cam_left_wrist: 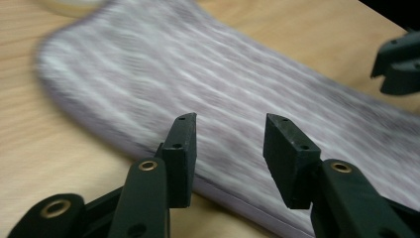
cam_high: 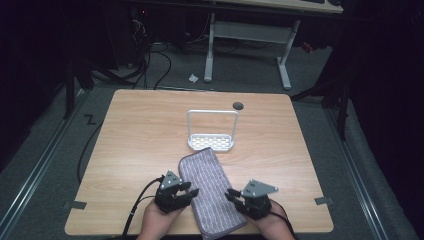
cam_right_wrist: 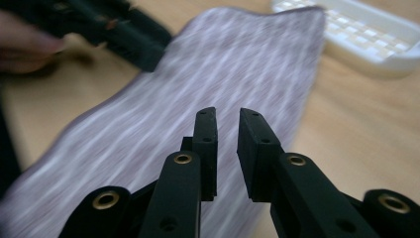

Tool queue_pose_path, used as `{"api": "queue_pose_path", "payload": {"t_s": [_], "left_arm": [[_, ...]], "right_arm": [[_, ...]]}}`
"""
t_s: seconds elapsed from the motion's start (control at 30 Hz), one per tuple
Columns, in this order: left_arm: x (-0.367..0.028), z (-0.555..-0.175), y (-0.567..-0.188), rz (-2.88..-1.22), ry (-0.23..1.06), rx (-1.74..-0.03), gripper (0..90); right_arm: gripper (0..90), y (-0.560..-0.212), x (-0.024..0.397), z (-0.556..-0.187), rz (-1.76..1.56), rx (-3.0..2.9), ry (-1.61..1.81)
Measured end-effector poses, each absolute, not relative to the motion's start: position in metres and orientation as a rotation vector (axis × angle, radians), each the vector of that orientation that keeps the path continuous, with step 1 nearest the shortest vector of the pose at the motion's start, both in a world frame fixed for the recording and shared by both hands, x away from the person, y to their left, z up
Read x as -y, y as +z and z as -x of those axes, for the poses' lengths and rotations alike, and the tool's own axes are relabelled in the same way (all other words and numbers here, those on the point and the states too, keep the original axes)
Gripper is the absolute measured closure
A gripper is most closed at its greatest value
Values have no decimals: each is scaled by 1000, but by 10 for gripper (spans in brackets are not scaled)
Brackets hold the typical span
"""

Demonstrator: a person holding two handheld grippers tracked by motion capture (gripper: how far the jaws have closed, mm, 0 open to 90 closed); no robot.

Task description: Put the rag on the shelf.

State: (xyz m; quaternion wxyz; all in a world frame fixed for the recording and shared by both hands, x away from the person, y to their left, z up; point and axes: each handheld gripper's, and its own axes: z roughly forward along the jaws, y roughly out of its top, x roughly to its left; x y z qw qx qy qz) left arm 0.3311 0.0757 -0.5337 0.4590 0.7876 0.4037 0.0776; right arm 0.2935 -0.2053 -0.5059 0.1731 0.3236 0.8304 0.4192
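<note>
Centrally, item 1: grey-purple striped cloth (cam_high: pixel 210 192), folded, flat on wooden table (cam_high: pixel 140 140), near edge. Long axis runs from the near edge, by the right hand, up and slightly left toward the rack; far end rounded, stops just short of rack. Near end overhangs or meets table edge, can't tell which.

Item 2: left gripper (cam_high: pixel 192 192), at cloth's left edge, jaws apart, nothing between them. Left gripper view (cam_left_wrist: pixel 230 144): jaws wide, over cloth (cam_left_wrist: pixel 213 84) edge; stripes blurred; right gripper's tips at upper right.

Item 3: right gripper (cam_high: pixel 231 195), at cloth's right edge, pointing left. Right gripper view (cam_right_wrist: pixel 228 144): jaws nearly together, narrow gap, holding nothing, above the cloth (cam_right_wrist: pixel 198 94); left gripper and fingers blurred at upper left.

Item 4: white wire-handled rack (cam_high: pixel 211 132), perforated tray, handle upright, mid-table beyond cloth. Right gripper view shows tray grid (cam_right_wrist: pixel 366 34) close up.

Item 5: dark round grommet (cam_high: pixel 238 105), far table edge, behind rack.

Surrounds: grey carpet, cables at left, white desk legs (cam_high: pixel 210 50) beyond. Nothing lies between grippers and cloth.
</note>
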Motion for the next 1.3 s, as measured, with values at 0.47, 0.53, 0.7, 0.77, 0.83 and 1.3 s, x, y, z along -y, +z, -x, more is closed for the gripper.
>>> {"api": "queue_pose_path", "payload": {"t_s": [0.47, 0.53, 0.7, 0.77, 0.83, 1.3], "left_arm": [[-65, -357, -542, -1989, 237, -985, 713], [-65, -356, -542, -1984, 222, -991, 690], [-58, -348, -541, -2011, 167, -945, 683], [-50, -335, -541, -2042, 119, -878, 673], [-46, -325, -542, -2052, 96, -841, 659], [-54, -353, -526, -1928, 351, -970, 454]], "right_arm": [[835, -534, 174, -383, -1066, -2425, 1077], [834, -533, 176, -377, -1047, -2432, 1065], [819, -536, 188, -345, -1002, -2431, 1083], [813, -538, 200, -324, -1000, -2431, 1120], [811, -539, 206, -311, -997, -2430, 1128], [652, -533, 224, -301, -1095, -2326, 1257]]}}
